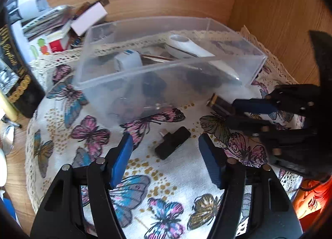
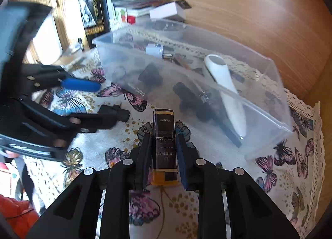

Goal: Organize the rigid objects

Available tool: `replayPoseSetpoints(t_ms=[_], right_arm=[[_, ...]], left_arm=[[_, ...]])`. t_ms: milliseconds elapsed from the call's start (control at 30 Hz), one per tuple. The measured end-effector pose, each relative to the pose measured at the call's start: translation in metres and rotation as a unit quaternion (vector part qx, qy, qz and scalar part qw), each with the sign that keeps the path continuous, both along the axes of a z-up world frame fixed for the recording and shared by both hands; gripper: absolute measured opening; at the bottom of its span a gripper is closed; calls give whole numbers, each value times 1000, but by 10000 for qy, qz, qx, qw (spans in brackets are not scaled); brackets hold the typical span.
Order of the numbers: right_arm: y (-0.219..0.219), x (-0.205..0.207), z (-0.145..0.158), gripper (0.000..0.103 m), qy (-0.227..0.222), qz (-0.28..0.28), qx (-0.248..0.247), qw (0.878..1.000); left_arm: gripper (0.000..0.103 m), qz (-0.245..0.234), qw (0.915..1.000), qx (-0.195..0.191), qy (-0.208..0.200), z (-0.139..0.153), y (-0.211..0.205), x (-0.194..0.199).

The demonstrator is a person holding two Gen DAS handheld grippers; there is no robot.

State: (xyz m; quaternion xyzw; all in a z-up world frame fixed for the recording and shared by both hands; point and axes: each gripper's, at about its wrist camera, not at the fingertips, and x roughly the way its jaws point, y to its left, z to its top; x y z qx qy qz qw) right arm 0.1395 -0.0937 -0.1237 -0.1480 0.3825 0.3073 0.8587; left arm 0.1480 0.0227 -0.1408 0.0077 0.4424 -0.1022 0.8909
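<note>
On a butterfly-print tablecloth [image 1: 178, 168] beside wood-panelled walls, the right gripper [image 2: 164, 141] clamps a black gold-banded bottle [image 2: 164, 133] with unreadable lettering, while the left gripper [image 1: 166, 145] gapes wide around a small black adapter [image 1: 172, 142].

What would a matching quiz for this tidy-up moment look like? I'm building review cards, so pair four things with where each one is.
Things:
1. small dark perfume box
2. black adapter
3. white applicator
4. dark bottle

Places:
A. inside the clear bin
B. standing behind the bin's left corner
C. clamped in the right gripper
D. on the butterfly cloth, ahead of the open left gripper

Pairs: 1-C, 2-D, 3-A, 4-B
</note>
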Motion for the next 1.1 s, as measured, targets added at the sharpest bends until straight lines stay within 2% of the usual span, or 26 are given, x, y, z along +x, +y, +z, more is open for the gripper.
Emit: replayPoseSetpoints(t_ms=[167, 233, 300, 500, 867, 1100], right_arm=[[-17, -4, 16, 22, -169, -188, 213, 9995], [-24, -4, 22, 22, -231, -280, 316, 9988], [-29, -3, 28, 22, -291, -365, 409, 9981], [-38, -1, 47, 22, -528, -550, 621, 9952], [-50, 7, 83, 21, -1076, -854, 854, 9868], [-47, 23, 95, 22, -1257, -944, 920, 9833]], left_arm=[[44, -179, 9997, 152, 42, -7, -9, 4], [25, -281, 9996, 84, 59, -6, -10, 2], [18, -288, 9995, 65, 61, -5, -10, -1], [18, -156, 9998, 28, -115, 5, -5, -14], [18, -24, 9939, -21, -1105, 67, 1, -37], [18, 97, 9884, -128, -1512, 94, 3, -23]])
